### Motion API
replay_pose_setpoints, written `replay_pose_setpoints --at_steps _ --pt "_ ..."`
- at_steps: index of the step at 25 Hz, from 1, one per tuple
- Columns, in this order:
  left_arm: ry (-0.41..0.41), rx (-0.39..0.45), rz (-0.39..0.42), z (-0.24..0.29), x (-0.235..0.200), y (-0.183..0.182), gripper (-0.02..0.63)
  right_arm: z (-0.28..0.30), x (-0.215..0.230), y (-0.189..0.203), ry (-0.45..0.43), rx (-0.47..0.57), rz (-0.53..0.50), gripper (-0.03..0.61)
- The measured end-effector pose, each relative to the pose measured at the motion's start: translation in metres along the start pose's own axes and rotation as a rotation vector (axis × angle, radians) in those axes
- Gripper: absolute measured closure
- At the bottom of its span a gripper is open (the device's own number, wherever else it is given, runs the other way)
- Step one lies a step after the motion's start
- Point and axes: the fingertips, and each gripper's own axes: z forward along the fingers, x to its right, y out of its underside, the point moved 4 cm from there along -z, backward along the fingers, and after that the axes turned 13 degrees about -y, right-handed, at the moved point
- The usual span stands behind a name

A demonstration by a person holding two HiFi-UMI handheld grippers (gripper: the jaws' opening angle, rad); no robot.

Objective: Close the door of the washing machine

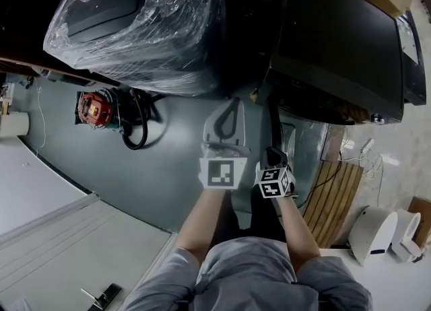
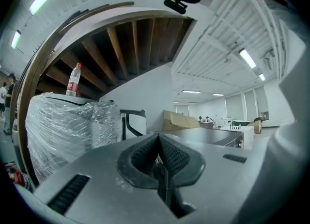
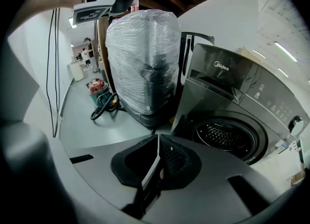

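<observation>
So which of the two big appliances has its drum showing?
The grey unwrapped front-loading washing machine; the dark appliance beside it is sealed in clear plastic film.

Warehouse-like workshop hall – grey painted floor [image 1: 176, 168], ceiling strip lights [image 2: 247, 58], film-wrapped appliance [image 1: 138, 23], washing machine [image 3: 227, 80], red shop vacuum [image 1: 93, 109], cardboard box [image 2: 181, 120] – people [image 2: 207, 119] at far desks.

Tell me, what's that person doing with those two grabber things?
A person stands before a washing machine, holding a gripper in each hand. The left gripper and the right gripper both have their jaws together, holding nothing. The drum shows through the open front, so the machine is not closed yet, and neither gripper touches it.
</observation>
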Motion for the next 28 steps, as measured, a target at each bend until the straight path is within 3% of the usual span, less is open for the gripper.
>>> replay_pose_setpoints --at_steps 10,17,28 --pt "0.053 -0.013 -0.007 0.020 0.047 0.005 0.615 -0.022 0.060 0.015 0.108 -0.029 0.020 0.574" --pt "0.060 -0.009 -0.009 0.036 0.066 0.006 0.615 -0.032 0.098 0.021 0.205 -0.074 -0.120 0.575" --pt "0.050 -0.014 -0.019 0.055 0.086 0.009 0.615 -0.037 0.161 0.013 0.274 -0.068 -0.110 0.575"
